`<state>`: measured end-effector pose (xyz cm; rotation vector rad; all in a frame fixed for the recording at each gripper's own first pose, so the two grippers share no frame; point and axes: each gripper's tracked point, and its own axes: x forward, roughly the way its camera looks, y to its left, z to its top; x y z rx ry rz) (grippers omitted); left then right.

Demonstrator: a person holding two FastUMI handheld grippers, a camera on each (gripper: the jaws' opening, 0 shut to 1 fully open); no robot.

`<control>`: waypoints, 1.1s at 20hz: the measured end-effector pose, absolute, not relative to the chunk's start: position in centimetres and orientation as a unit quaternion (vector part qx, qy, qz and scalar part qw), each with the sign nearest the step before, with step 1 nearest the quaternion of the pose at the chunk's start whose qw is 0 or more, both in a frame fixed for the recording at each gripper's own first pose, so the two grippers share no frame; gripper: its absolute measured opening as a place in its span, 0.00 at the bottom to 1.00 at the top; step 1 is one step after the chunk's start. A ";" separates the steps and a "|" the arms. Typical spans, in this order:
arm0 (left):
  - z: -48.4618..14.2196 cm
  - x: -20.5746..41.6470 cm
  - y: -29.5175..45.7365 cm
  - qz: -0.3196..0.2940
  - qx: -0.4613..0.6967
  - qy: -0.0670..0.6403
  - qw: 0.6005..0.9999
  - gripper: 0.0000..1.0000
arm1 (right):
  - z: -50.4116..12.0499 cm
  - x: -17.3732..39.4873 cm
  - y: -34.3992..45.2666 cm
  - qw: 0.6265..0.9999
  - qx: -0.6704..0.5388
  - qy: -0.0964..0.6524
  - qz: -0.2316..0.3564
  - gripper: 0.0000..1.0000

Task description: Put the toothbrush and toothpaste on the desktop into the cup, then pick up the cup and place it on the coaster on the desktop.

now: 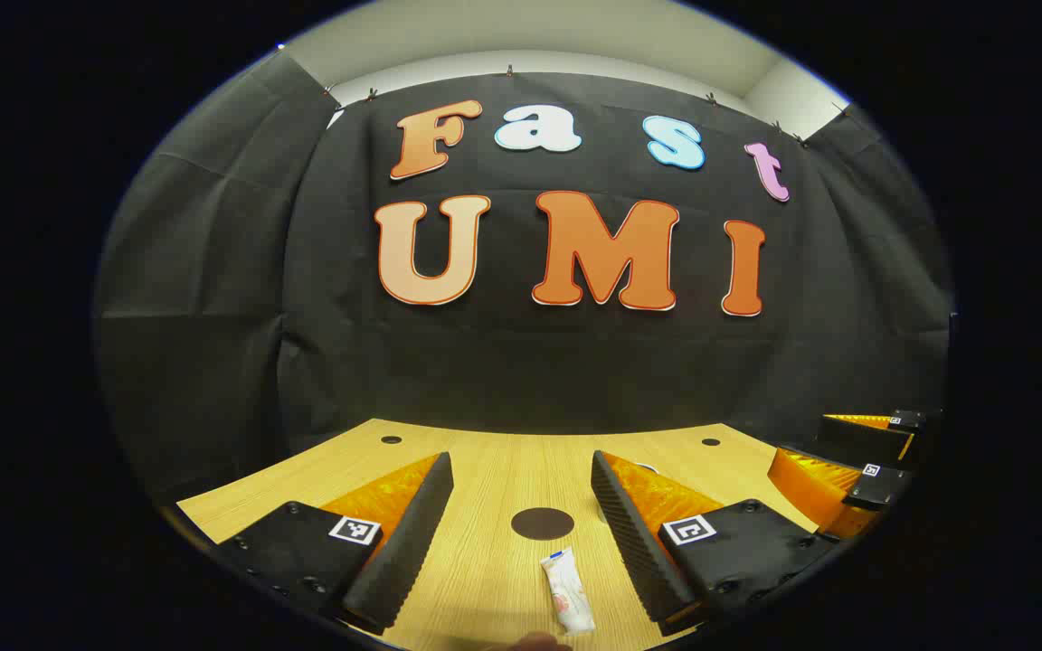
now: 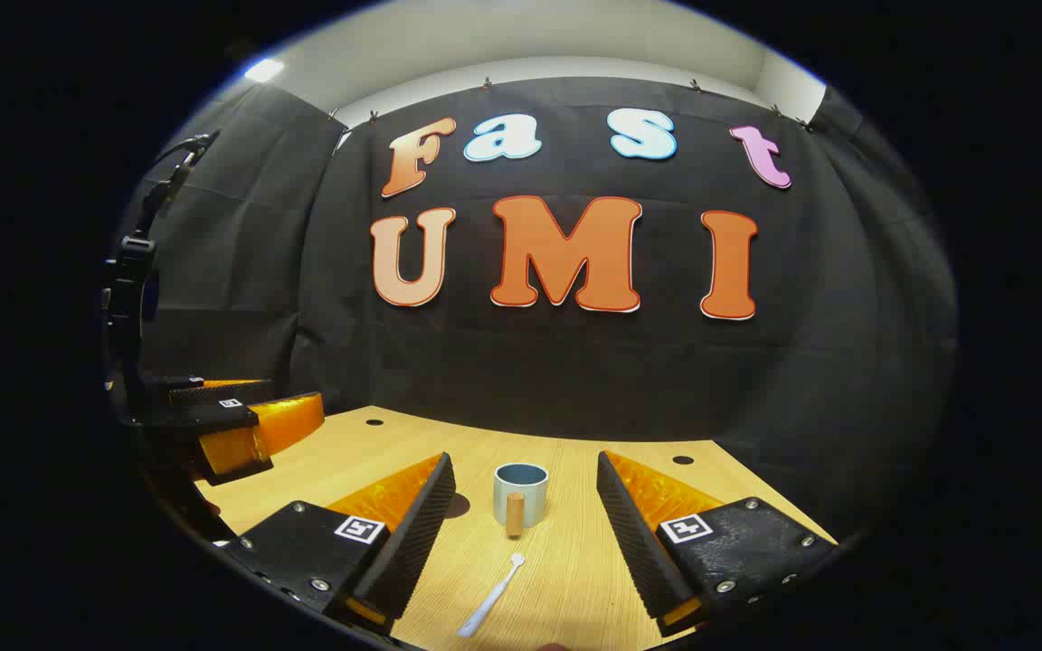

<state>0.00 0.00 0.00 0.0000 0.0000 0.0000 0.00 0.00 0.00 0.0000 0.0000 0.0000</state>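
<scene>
While both grippers hover low over the wooden desktop point(image 1: 485, 470), neither one holds anything. Seen in the left gripper view, the left gripper point(image 1: 521, 533) has its fingers spread wide, and the toothpaste point(image 1: 567, 592) lies flat on the wood in the gap between them, toward the 6 o'clock edge and nearer the right-hand finger without touching it. Its capped end points up-frame at the coaster point(image 1: 543, 523), a dark round disc lying just beyond the tube at about 12 o'clock from it, also between the fingers. At 3 o'clock in this view the right gripper point(image 1: 856, 457) shows farther off, over the desktop's far right part.

Turning to the right gripper view, the right gripper point(image 2: 525, 524) is likewise splayed open. The cup point(image 2: 521, 494), pale blue-grey with a wooden handle facing the camera, stands upright on the desktop between the fingers, roughly midway and clear of both. The toothbrush point(image 2: 491, 597) (white, slim) lies on the wood at 6 o'clock from the cup, near it but apart, its head end nearest the cup and its handle running down-left toward 7 o'clock. At 9 o'clock in this view the left gripper appears farther off, over the desktop's left side.
</scene>
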 end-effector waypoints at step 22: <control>-0.9 0.1 0.1 -0.001 0.014 0.003 1.000 0.98 | -2.1 -0.1 2.2 1.000 -0.011 0.021 0.017 0.94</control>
